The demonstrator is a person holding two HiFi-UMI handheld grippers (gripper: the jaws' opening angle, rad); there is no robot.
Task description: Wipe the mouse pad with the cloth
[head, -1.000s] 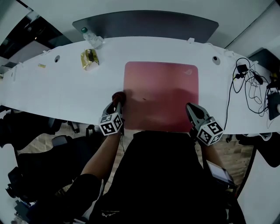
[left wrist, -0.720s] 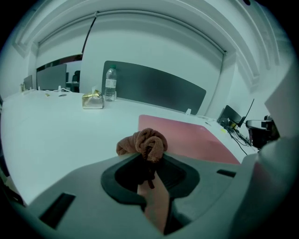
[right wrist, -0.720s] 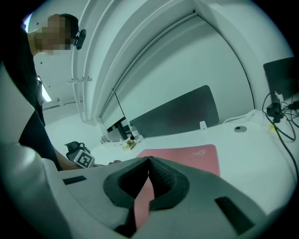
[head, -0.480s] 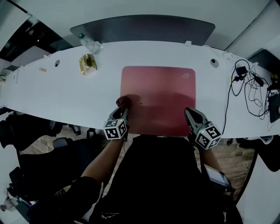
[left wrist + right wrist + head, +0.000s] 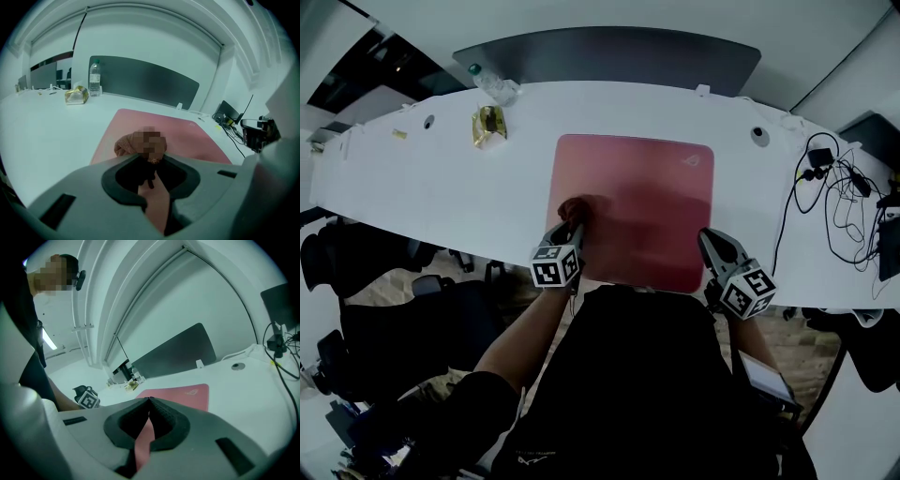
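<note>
A red mouse pad [image 5: 637,202] lies on the white table [image 5: 441,197] in front of me. A bunched reddish cloth [image 5: 577,208] rests on the pad's near left part, and my left gripper [image 5: 573,228] is shut on it. In the left gripper view the cloth [image 5: 129,143] bulges out just past the jaws of my left gripper [image 5: 149,160], with the pad [image 5: 187,138] stretching beyond. My right gripper [image 5: 712,242] is shut and empty at the pad's near right corner. In the right gripper view my right gripper [image 5: 149,401] has its jaws closed together, the pad [image 5: 185,394] ahead.
A water bottle [image 5: 495,86] and a yellow packet [image 5: 487,125] sit at the table's far left. A dark partition panel [image 5: 609,54] runs along the far edge. Black cables [image 5: 830,183] sprawl at the right. Office chairs [image 5: 356,258] stand below the table's left side.
My left gripper has slid the cloth rightward from the pad's left edge onto the pad. The right gripper has stayed at the near right corner.
</note>
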